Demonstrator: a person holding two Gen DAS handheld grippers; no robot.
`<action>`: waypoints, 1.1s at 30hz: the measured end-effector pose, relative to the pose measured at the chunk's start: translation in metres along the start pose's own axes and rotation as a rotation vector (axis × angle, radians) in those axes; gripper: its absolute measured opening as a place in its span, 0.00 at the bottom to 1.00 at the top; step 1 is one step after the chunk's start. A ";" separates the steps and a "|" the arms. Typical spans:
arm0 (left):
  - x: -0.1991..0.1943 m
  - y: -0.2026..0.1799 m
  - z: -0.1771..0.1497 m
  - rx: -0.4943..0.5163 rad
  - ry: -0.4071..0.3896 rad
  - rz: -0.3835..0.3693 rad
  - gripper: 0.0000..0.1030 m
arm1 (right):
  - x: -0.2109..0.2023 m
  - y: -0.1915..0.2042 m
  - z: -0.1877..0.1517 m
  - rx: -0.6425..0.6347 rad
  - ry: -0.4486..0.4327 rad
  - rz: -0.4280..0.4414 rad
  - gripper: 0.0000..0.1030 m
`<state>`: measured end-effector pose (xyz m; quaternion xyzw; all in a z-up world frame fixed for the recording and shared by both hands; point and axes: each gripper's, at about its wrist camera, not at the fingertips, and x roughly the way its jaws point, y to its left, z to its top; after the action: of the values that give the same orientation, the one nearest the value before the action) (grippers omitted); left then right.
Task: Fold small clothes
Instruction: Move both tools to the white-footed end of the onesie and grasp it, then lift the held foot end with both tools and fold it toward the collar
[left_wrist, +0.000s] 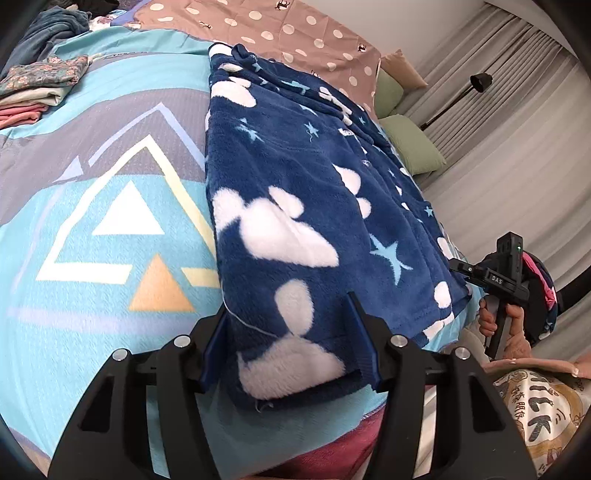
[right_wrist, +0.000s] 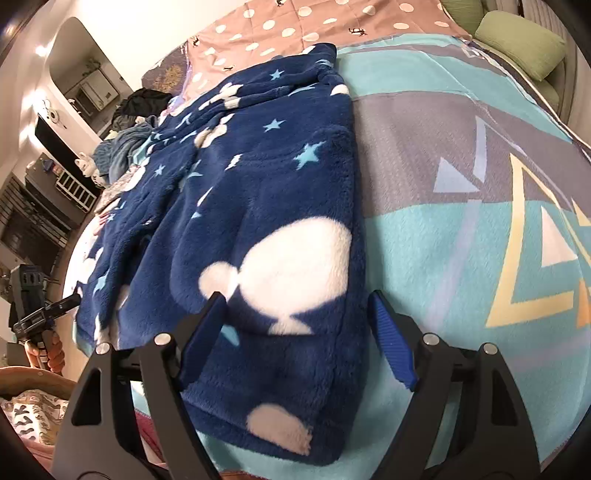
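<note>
The fluffy navy fleece garment with white clouds and pale stars (left_wrist: 295, 192) lies flat on the turquoise geometric bedspread (left_wrist: 110, 206), long axis running from the person toward the pillows. Left gripper (left_wrist: 291, 343) and right gripper (right_wrist: 295, 332) both straddle its near hem, jaws spread, nothing pinched (apparently mid-fold). Next, I'd guess: pinch both corners, carry them forward.
</note>
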<state>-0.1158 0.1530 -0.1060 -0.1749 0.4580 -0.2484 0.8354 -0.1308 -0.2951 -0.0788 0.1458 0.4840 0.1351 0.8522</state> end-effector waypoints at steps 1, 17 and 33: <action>0.001 -0.001 0.000 -0.003 0.000 0.004 0.56 | -0.001 -0.001 -0.002 0.000 -0.003 0.010 0.78; -0.001 -0.006 -0.017 -0.075 -0.024 -0.019 0.56 | -0.019 -0.015 -0.035 0.129 -0.047 0.211 0.79; -0.019 -0.023 0.002 -0.061 -0.151 -0.033 0.10 | -0.036 -0.004 -0.008 0.192 -0.164 0.316 0.13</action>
<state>-0.1282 0.1448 -0.0799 -0.2262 0.3979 -0.2341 0.8577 -0.1551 -0.3110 -0.0561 0.3113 0.3945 0.2081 0.8391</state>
